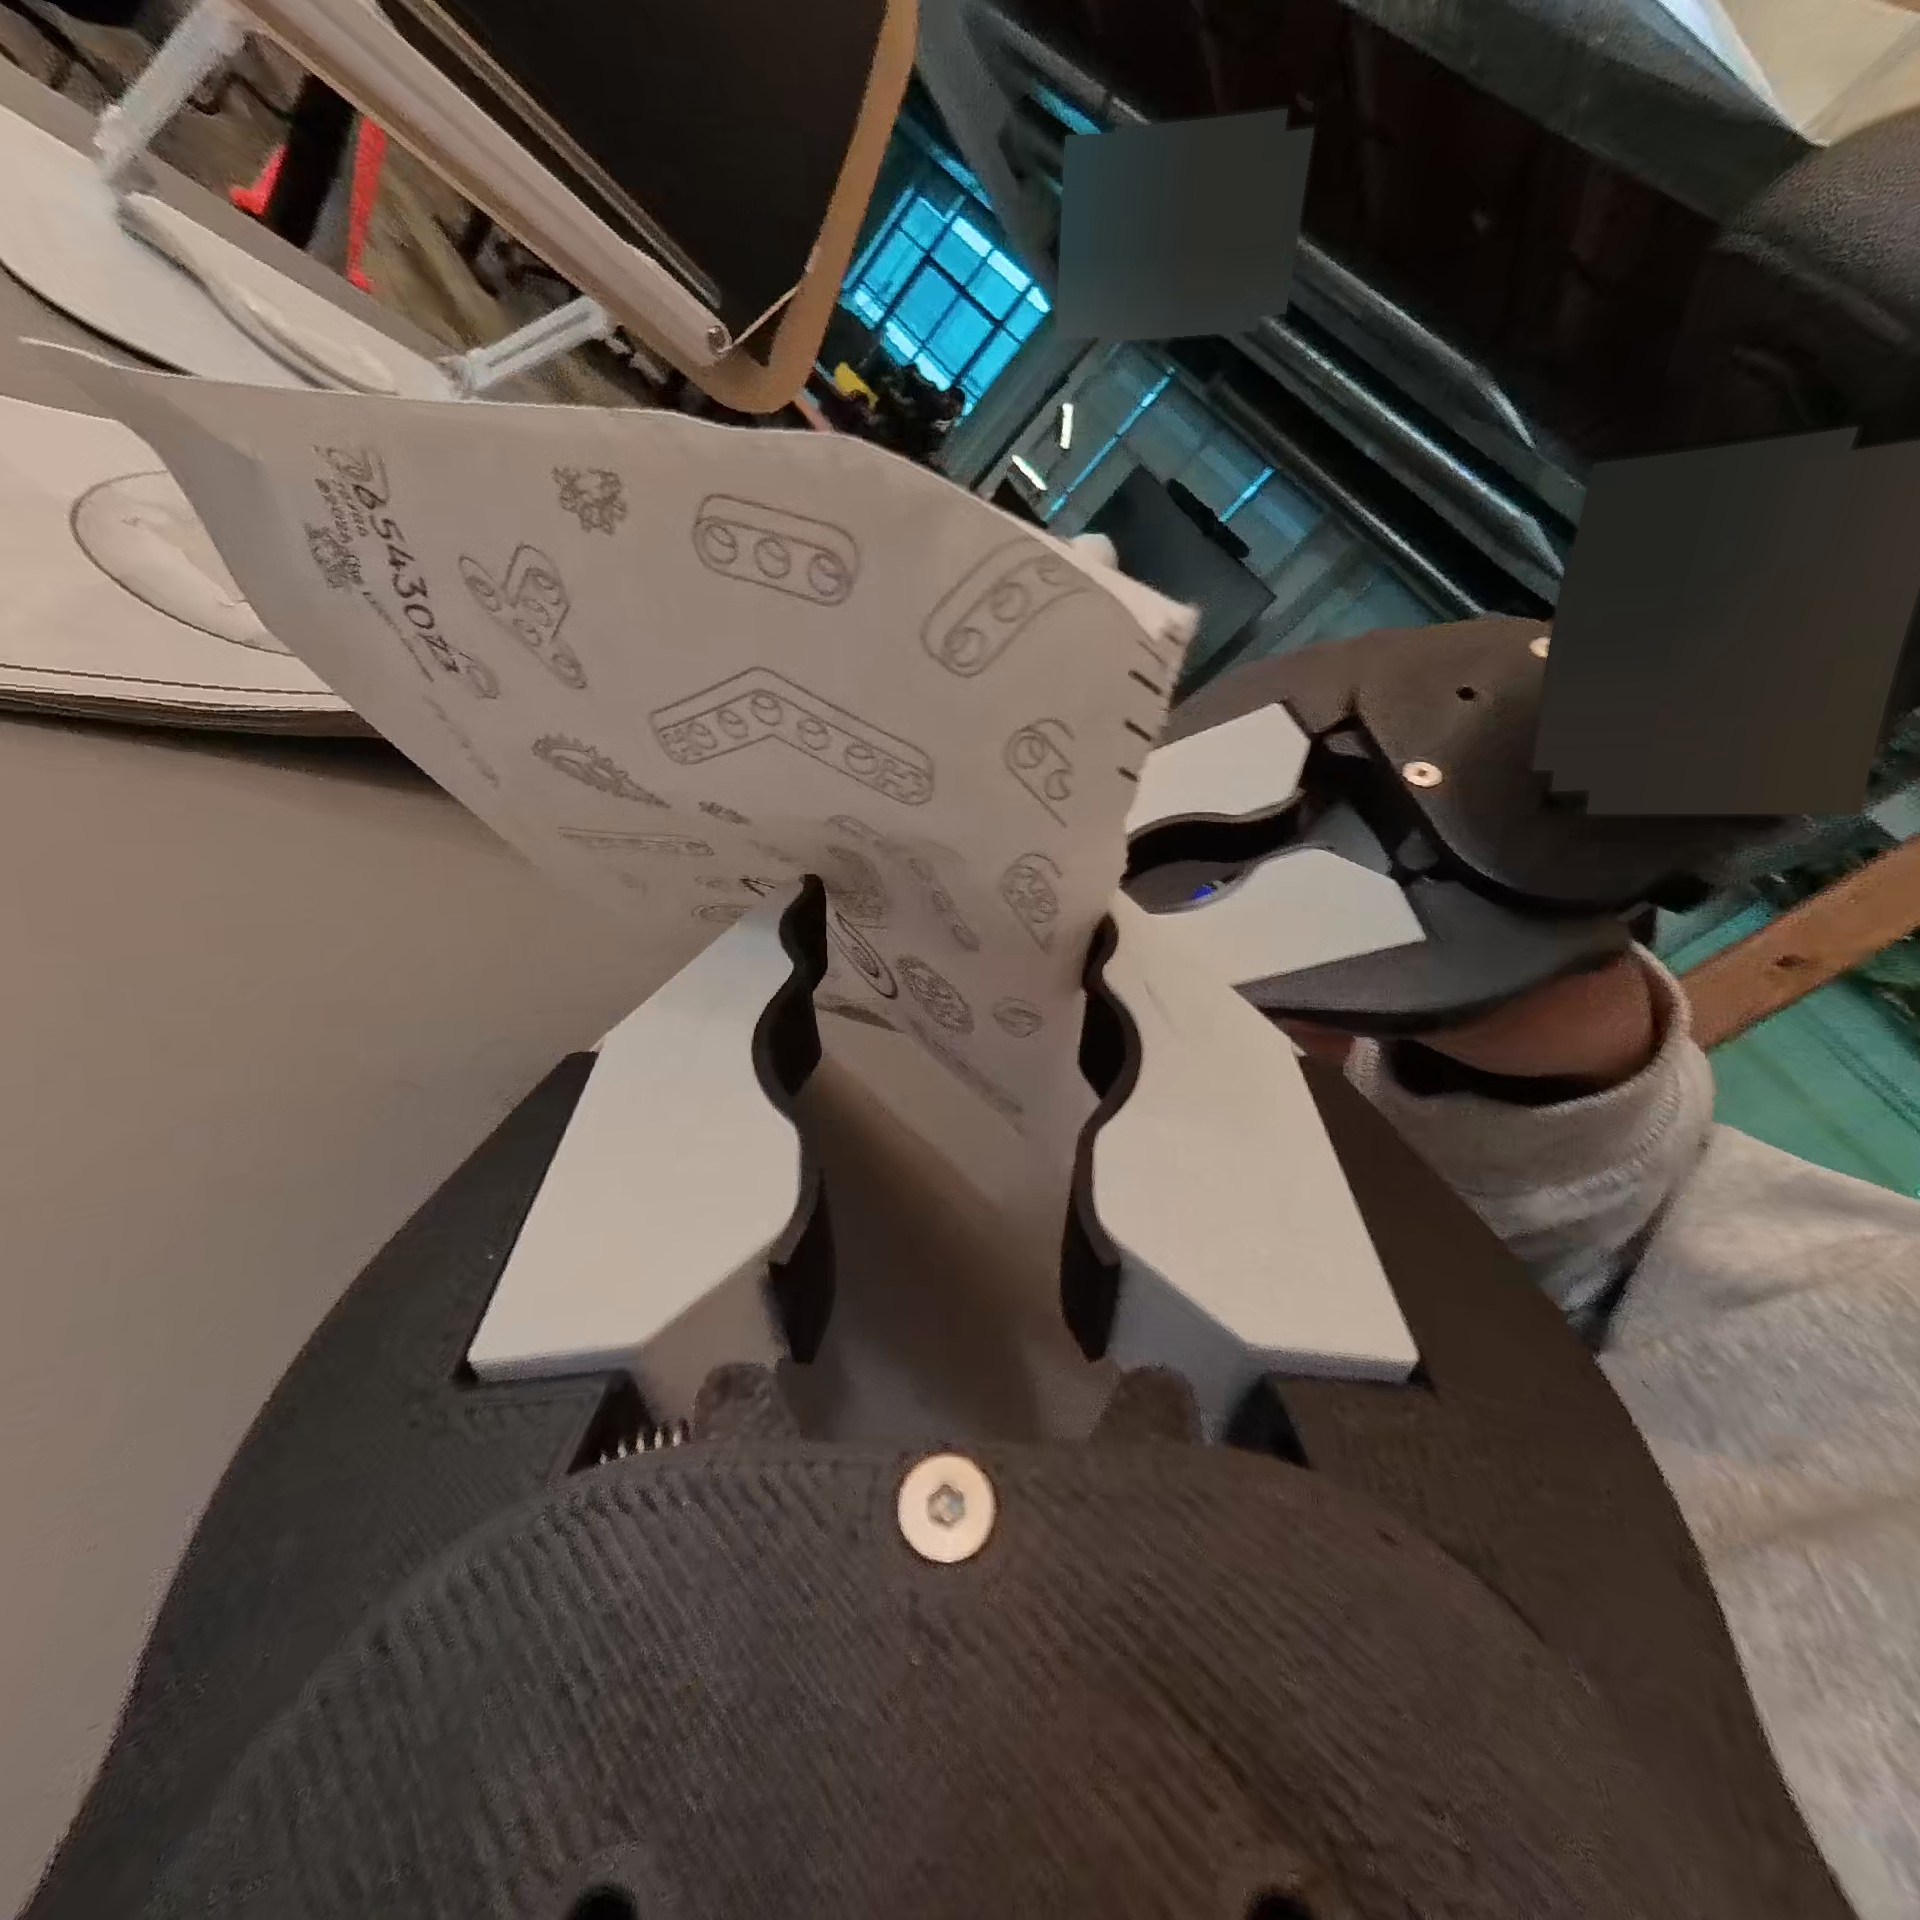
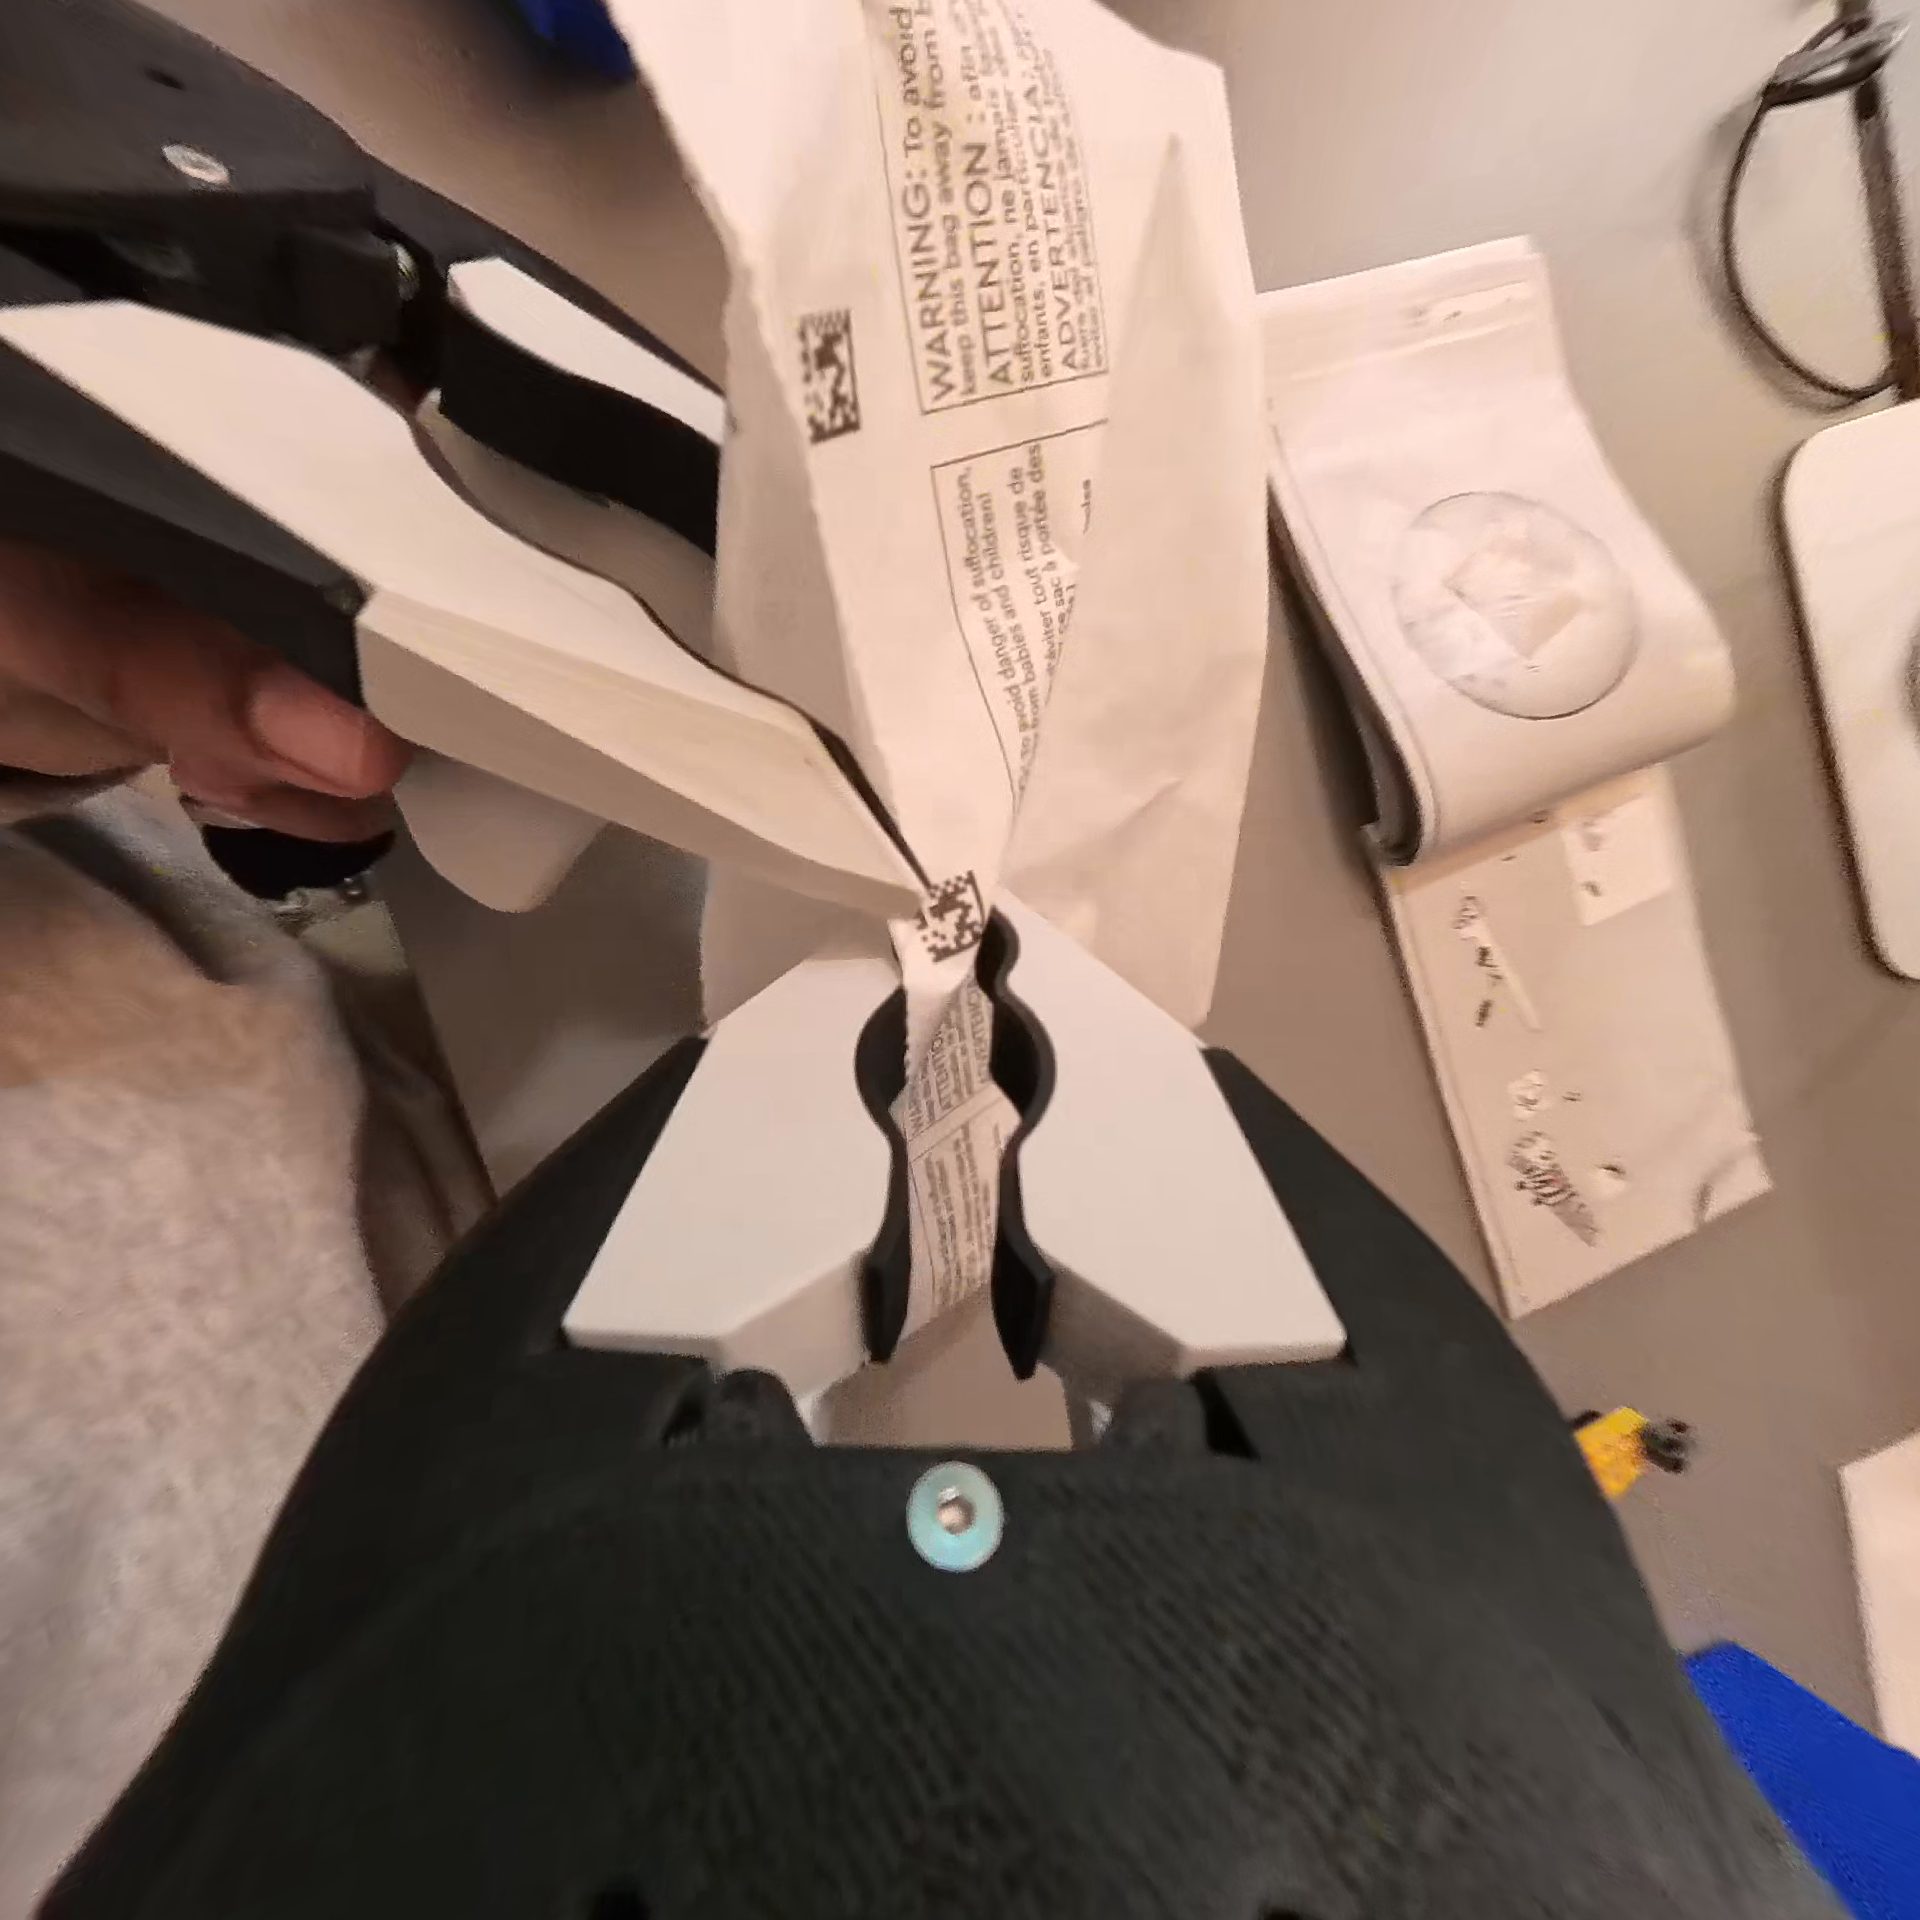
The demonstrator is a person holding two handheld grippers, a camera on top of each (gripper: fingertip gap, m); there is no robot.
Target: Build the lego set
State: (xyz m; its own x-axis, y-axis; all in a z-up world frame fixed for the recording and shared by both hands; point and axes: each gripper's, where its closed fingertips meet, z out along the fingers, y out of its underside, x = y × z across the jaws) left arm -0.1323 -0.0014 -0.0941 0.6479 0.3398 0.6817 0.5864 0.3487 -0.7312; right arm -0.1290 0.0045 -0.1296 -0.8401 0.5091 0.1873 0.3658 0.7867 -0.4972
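While both grippers' jaws pinch it, white paper bag [image 2: 987, 436] aloft, contents hidden.

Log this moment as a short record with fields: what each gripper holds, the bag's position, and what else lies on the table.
left gripper: shut on paper bag
right gripper: shut on the same bag's edge strip
bag position: lifted off the grey table, between both grippers
other items: second white bag; instruction booklet under it
bag opened: cannot tell

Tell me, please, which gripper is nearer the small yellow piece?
Right, probably: the yellow piece lies just beside the right gripper, shut on the paper bag; the left gripper reaches in from the opposite side.
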